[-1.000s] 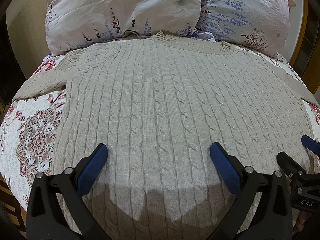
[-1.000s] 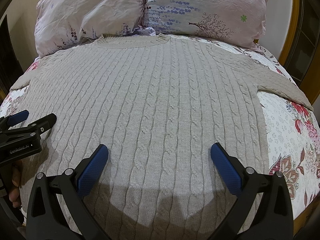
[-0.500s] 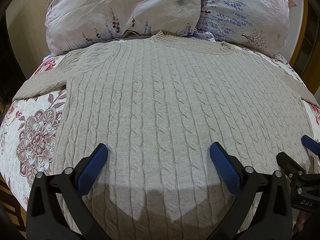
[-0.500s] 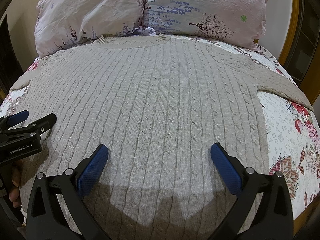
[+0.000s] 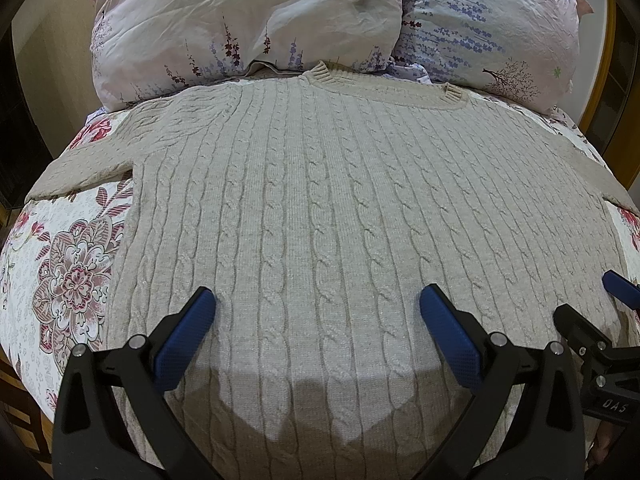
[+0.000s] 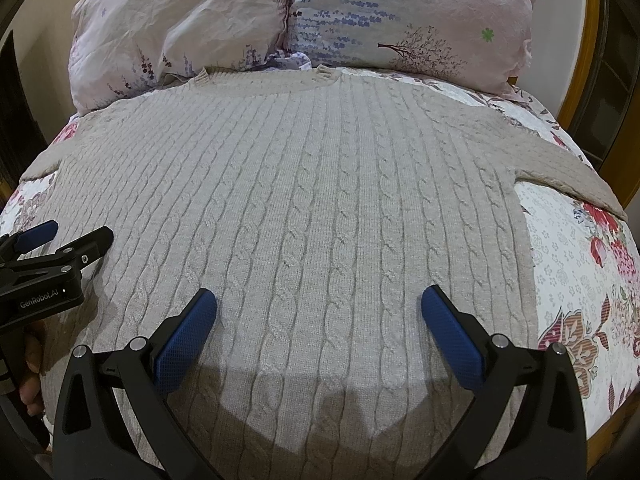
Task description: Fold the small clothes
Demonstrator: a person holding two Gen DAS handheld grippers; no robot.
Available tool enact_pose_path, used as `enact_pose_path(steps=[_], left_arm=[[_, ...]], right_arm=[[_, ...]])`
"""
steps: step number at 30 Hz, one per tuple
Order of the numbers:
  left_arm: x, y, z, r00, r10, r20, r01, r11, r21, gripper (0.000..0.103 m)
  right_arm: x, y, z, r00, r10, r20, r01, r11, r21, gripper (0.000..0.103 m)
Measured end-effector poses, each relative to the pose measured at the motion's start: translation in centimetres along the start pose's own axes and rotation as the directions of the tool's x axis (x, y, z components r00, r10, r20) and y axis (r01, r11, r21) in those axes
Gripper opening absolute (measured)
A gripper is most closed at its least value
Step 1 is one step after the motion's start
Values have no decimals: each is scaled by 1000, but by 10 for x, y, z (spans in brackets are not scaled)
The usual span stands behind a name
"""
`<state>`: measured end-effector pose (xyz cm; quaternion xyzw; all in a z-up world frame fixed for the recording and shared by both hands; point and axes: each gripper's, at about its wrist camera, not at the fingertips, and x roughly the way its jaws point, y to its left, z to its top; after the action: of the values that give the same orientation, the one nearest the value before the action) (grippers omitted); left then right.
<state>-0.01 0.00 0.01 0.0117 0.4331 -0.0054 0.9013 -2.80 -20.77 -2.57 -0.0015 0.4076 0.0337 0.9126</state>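
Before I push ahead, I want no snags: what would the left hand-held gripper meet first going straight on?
Probably the beige cable-knit sweater spread flat under the open left hand-held gripper; beyond its collar lie the pillows. Height above the knit is unclear.

Beige cable-knit sweater (image 5: 320,208); floral bedsheet (image 5: 60,280); pink/lavender floral pillows (image 5: 248,28); blue gripper pads (image 5: 184,332).

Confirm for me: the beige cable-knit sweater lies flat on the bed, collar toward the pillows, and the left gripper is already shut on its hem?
Not quite. The left gripper is open, its jaws spread above the sweater, as the left wrist view shows. The rest holds: flat, collar toward the pillows.
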Motion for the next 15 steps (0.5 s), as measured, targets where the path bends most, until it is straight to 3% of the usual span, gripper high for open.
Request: enact_pose_path(steps=[5,7,9,10,13,14,15], left_arm=[[0,0,0,1000,0,-2,0,1000,-1,101],[0,0,1,1000,0,-8,0,1000,-3,101],[1,0,4,1000,-1,-17,1,1000,3,101],[1,1,5,1000,-12,-20,12,1000,17,101],[-1,7,8,996,-84,-15,85,996,16,101],[-4,14,10,989,-146,4,146,989,-18,101],[-8,17,9,982,-187,24,188,981,-42,101]], right_arm=[[-3,-3,4,1000,13,-9,-13,1000,-11,102],[-4,-8,8,997,67,-23,-68,998,-18,102],[-10,-31,12,986,167,-19,-166,985,49,102],[-14,-54,21,984,181,6,-180,977,114,102],[-24,-146,46,990,84,115,-119,931,345,102],[-26,-180,51,991,37,132,-90,900,427,102],[-28,-225,55,989,-15,145,-66,843,533,102]])
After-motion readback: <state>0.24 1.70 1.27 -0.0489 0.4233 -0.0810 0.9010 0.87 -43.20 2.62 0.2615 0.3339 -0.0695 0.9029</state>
